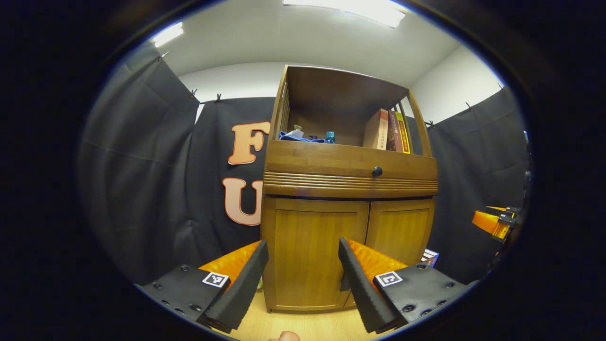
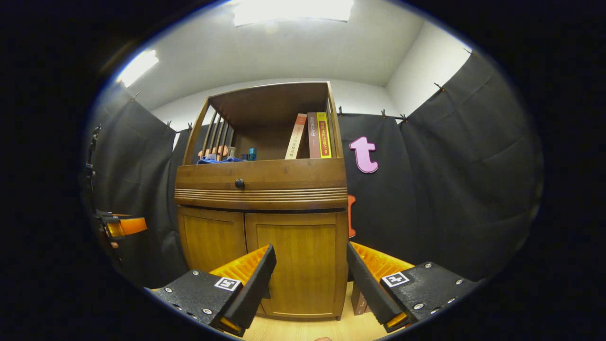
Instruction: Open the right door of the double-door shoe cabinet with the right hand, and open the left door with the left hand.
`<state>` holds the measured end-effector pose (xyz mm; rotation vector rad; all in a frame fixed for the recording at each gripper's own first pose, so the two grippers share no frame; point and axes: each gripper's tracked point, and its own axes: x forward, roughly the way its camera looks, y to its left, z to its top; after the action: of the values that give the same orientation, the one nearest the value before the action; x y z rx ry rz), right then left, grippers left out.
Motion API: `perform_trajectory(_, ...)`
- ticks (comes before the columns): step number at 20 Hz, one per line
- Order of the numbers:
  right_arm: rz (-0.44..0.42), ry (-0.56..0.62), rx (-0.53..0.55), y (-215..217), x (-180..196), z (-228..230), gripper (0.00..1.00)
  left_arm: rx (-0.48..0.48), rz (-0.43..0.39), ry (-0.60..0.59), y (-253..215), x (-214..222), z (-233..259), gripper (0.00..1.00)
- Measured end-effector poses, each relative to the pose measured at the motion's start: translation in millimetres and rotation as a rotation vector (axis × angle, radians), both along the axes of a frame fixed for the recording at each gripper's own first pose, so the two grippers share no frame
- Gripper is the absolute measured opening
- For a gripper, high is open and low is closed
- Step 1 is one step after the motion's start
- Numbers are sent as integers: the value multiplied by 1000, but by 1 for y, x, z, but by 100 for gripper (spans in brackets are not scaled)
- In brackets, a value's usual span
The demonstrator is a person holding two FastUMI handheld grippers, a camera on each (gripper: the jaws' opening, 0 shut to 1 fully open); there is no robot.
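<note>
The left gripper (image 1: 303, 265) is held level with its fingers spread apart, empty, before the closed brown wooden left door (image 1: 310, 251) of the shoe cabinet. The right gripper (image 2: 310, 270) is likewise spread before the closed right door (image 2: 298, 265). Above the doors, a black round drawer knob (image 2: 239, 183). The open top shelf (image 2: 265, 166) holds upright books (image 2: 312, 135), spine lettering too small to read, plus a blue cloth (image 1: 300, 139).

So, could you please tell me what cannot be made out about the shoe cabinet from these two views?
- What is inside: right door and left door are shut in both views.
- Door handles: none can be made out; right gripper and left gripper fingers overlap the lower panels.
- Small items on the open shelf: too small to identify.
- Box beside the cabinet: cut off by the cabinet's side.
</note>
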<state>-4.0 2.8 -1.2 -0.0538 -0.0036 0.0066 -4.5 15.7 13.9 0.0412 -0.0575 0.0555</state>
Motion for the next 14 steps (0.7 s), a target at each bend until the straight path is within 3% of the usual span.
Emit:
perform_trajectory(1,1,4,-5,1,1,-3,93,2,0,2,0,-1,-1,94)
perform_trajectory(2,4,7,-8,2,1,-3,100,-2,-2,4,-1,-1,-2,95)
perform_trajectory(4,24,19,-6,7,1,-7,100,-6,0,3,1,-2,-2,95)
perform_trajectory(5,30,24,-4,10,2,-9,93,-4,1,0,3,-4,-1,95)
perform_trajectory(6,34,29,-4,10,3,-11,93,-4,2,-5,3,-5,-1,95)
perform_trajectory(7,34,32,-10,10,4,-14,100,-4,2,-11,4,-6,1,95)
perform_trajectory(9,29,34,-31,8,6,-20,100,-3,5,-23,5,-7,3,95)
perform_trajectory(10,27,33,-38,7,8,-23,93,-3,8,-29,6,-7,3,95)
perform_trajectory(14,33,40,-37,10,15,-46,93,16,26,-44,7,-8,4,94)
